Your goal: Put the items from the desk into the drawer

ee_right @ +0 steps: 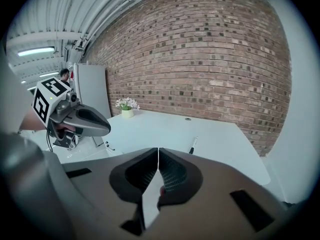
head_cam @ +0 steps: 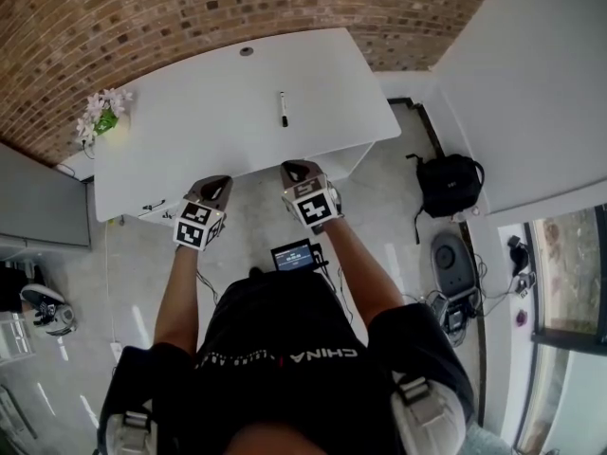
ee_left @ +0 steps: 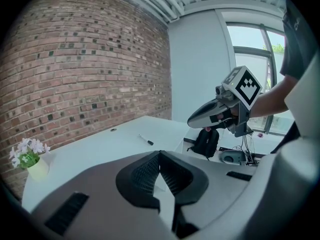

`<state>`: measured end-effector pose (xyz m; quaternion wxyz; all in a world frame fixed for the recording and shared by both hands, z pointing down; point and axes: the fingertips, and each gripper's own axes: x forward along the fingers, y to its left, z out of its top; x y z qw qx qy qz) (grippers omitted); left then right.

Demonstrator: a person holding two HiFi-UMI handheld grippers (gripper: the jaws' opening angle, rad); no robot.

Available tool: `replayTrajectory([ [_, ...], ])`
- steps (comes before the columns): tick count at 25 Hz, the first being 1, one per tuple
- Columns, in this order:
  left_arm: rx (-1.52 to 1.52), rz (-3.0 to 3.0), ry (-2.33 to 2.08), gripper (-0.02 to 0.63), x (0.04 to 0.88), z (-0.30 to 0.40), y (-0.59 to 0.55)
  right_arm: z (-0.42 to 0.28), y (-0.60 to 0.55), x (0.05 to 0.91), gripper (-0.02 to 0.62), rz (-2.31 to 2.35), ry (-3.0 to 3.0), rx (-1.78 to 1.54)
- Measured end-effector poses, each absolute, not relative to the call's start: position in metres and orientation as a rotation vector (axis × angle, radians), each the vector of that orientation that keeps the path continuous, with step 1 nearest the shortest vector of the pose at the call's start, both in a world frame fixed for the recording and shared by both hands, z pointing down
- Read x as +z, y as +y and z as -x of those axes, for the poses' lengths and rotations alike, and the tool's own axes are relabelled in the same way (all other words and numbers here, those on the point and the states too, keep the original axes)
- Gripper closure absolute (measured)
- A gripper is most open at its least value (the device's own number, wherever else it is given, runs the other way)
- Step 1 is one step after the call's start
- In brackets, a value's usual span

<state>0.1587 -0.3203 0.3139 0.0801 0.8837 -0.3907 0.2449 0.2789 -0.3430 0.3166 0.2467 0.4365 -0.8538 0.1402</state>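
A black-capped marker pen (head_cam: 283, 109) lies alone near the middle of the white desk (head_cam: 190, 131); it also shows as the pen (ee_left: 146, 140) in the left gripper view and the pen (ee_right: 192, 145) in the right gripper view. My left gripper (head_cam: 217, 182) hangs just short of the desk's front edge, jaws shut and empty, tips meeting (ee_left: 160, 154). Beside it my right gripper (head_cam: 296, 168) is also shut on nothing (ee_right: 158, 152). Each gripper sees the other: the right gripper (ee_left: 197, 119), the left gripper (ee_right: 102, 127). No open drawer is in view.
A small pot of white flowers (head_cam: 98, 118) stands at the desk's left corner. A cable hole (head_cam: 247, 51) sits near the brick wall. On the floor at right are a black backpack (head_cam: 450, 185), a round grey device (head_cam: 454, 263) and cables.
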Motion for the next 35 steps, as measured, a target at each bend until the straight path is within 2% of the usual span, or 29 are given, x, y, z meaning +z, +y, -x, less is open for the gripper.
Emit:
replayTrajectory([
  [11,0.717,-2.612,-1.197,0.594,0.316,-0.16,-0.342,-0.279,-0.373,0.321,0.578,-1.15,-2.375,0.433],
  [28,0.75,-2.527,-1.192,0.594,0.357,-0.177,-0.401,-0.297,-0.477,0.413,0.574,-1.17,-2.276,0.618],
  [31,0.746,-2.513,-1.189,0.594,0.366,-0.182,-0.413,-0.301,-0.506,0.435,0.496,-1.189,-2.248,0.646],
  [35,0.737,-2.49,-1.191,0.594,0.38,-0.184,-0.426,-0.309,-0.553,0.462,0.463,-1.285,-2.202,0.682],
])
